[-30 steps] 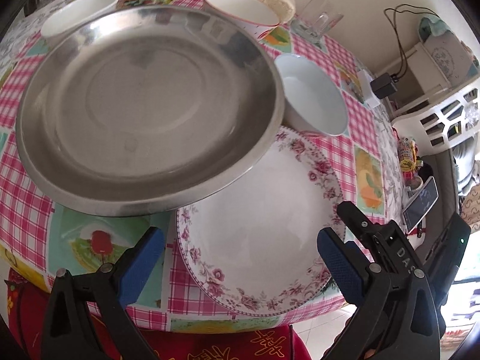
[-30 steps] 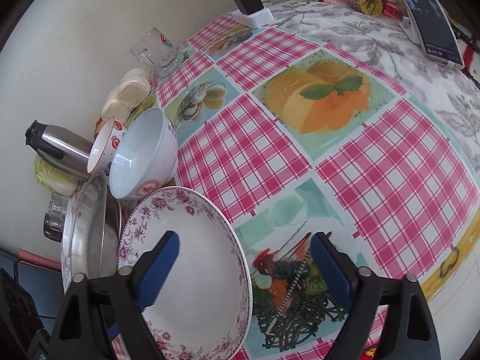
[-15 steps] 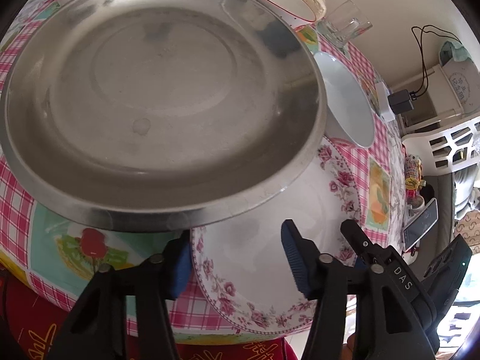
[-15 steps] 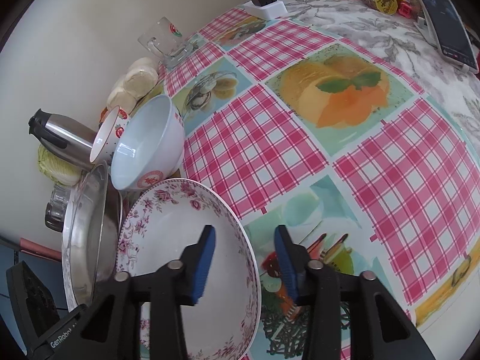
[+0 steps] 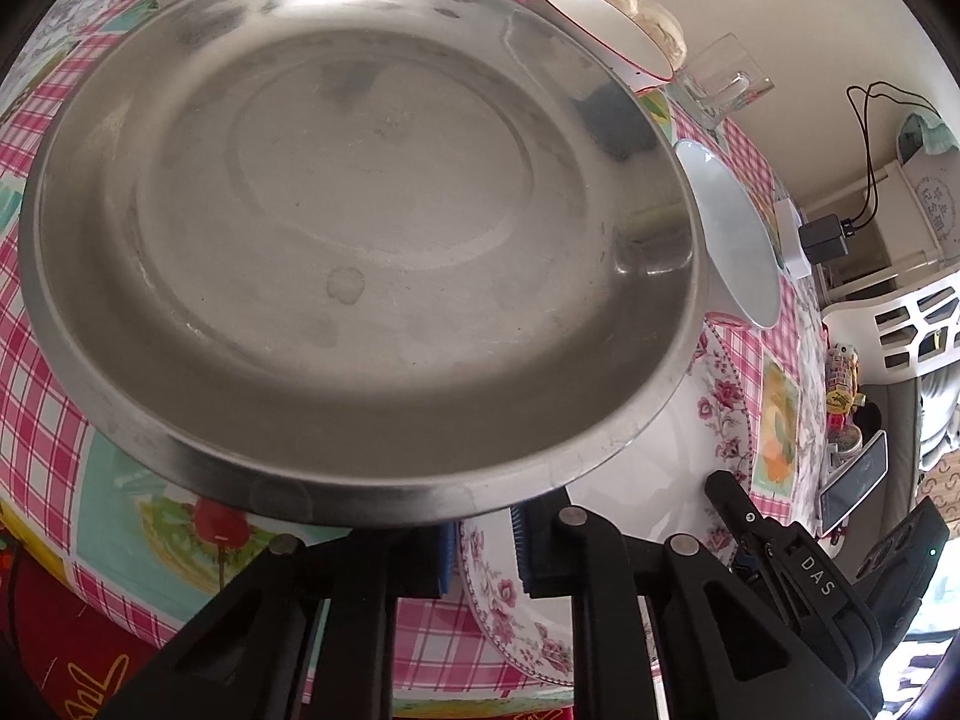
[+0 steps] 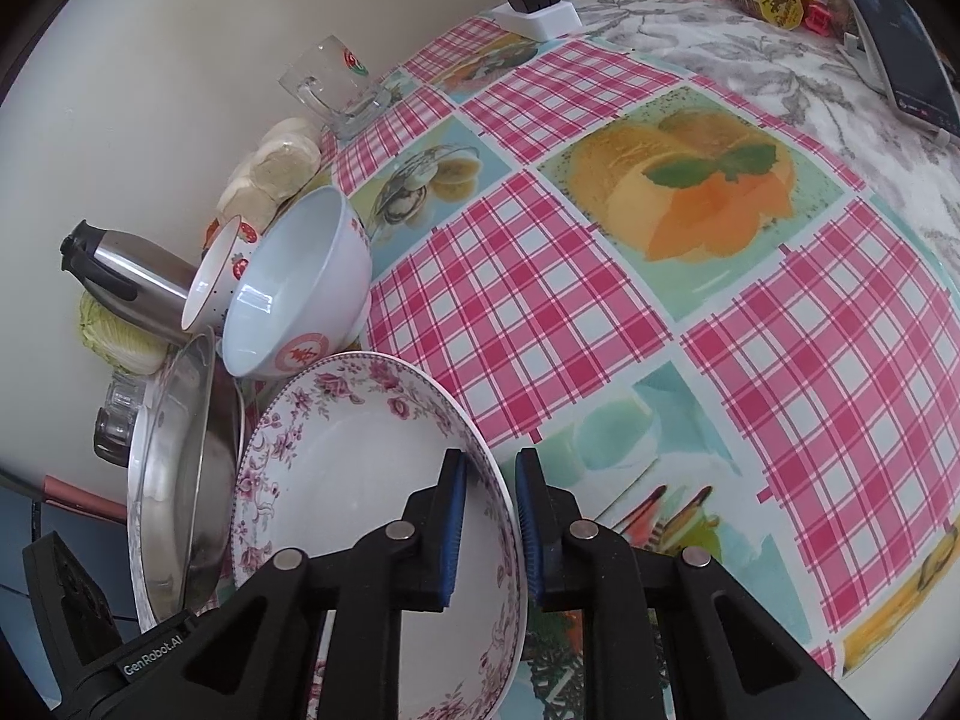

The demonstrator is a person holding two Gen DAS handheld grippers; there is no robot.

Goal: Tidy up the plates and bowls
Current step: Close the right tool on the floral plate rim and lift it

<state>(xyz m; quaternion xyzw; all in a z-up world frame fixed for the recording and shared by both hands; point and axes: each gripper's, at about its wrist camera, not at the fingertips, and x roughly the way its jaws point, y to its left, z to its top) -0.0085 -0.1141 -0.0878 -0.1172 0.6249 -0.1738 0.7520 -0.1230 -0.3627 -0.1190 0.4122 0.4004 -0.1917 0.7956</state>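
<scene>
Checked cloth covers the surface. Your right gripper has just closed its jaws on the floral plate rim, lower centre; left gripper likewise on its near rim under the steel dish. Grasp step; next, judged: lift together, level.

Soft daylight fills both views evenly, casting only faint shadows on the tablecloth. The steel plate shows dull, smeared reflections and a small bright glint at its right rim, while the lower right corner of the left wrist view is washed out by brighter light. Fisheye distortion bends both scenes strongly, with black vignetting at the corners; focus is fairly sharp, slightly softer toward the edges.
</scene>
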